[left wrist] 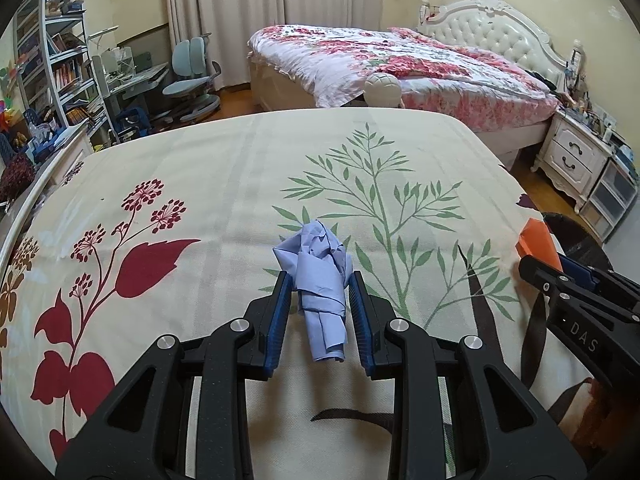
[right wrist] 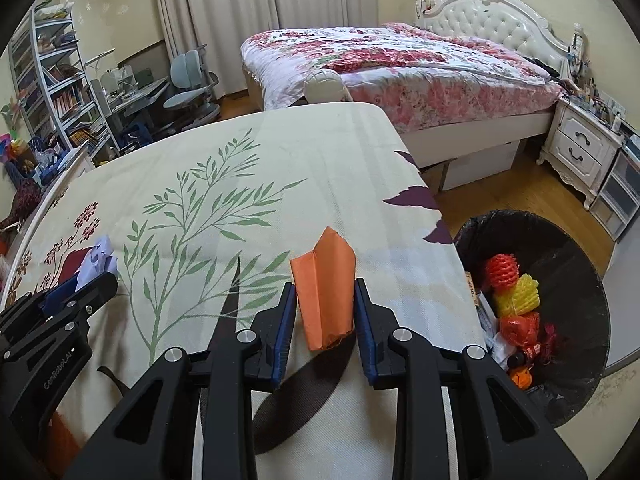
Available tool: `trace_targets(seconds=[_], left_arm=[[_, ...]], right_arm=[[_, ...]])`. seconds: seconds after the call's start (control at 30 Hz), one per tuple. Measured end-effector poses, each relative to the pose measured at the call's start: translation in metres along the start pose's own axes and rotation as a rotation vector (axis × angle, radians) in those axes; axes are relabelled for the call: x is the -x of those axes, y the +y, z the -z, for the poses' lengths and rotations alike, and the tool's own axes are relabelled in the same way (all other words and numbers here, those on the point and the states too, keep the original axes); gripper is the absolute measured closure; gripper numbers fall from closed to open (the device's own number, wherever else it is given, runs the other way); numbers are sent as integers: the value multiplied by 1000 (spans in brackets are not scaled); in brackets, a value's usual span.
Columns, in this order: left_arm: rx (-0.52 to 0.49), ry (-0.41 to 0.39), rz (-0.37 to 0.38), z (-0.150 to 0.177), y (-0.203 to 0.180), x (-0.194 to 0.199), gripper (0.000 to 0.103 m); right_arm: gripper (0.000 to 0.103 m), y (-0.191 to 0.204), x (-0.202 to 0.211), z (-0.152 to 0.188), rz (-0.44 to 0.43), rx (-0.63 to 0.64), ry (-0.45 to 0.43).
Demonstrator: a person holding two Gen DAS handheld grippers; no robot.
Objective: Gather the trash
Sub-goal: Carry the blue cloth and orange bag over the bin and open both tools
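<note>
Both tongs loaded with paper scraps, bin waiting at the right edge of the table.

Nearest, the left gripper (left wrist: pixel 320 312) pinches a crumpled, twisted wad of pale blue paper (left wrist: pixel 320 276) between its blue pads, and the right gripper (right wrist: pixel 325 320) is pressed onto a folded orange paper sheet (right wrist: pixel 326 296), both just above the cloth. The pick-up step looks finished; the next move likely calls for carrying each piece right, past the table edge, and releasing over the black-lined round trash bin (right wrist: pixel 568 240) on the floor, already holding red and yellow foam fruit nets (right wrist: pixel 508 284). The surface is a cream tablecloth printed with green sprigs and dark red flowers (left wrist: pixel 224 168), otherwise bare. Farther off stand a bed with a pink floral quilt (left wrist: pixel 400 60), a white bedside cabinet (left wrist: pixel 572 152) at far right, and a white bookshelf (left wrist: pixel 52 48) and grey-blue desk chair (left wrist: pixel 192 76) at far left.
</note>
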State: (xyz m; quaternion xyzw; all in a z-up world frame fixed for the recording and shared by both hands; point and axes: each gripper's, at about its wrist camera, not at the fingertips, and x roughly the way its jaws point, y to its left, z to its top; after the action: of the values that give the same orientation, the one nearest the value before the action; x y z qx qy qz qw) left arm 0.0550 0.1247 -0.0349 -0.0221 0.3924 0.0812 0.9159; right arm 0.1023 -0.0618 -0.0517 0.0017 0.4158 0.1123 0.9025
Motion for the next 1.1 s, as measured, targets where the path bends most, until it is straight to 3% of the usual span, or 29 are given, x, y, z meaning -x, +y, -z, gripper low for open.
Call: trace_targets(seconds=[0.43, 1.1], left_arm=[[-68, -26, 65, 4, -44, 17, 74], [-231, -64, 212, -6, -157, 21, 74]], right_arm=[[74, -35, 28, 13, 58, -58, -40], [74, -128, 60, 21, 211, -201, -105]])
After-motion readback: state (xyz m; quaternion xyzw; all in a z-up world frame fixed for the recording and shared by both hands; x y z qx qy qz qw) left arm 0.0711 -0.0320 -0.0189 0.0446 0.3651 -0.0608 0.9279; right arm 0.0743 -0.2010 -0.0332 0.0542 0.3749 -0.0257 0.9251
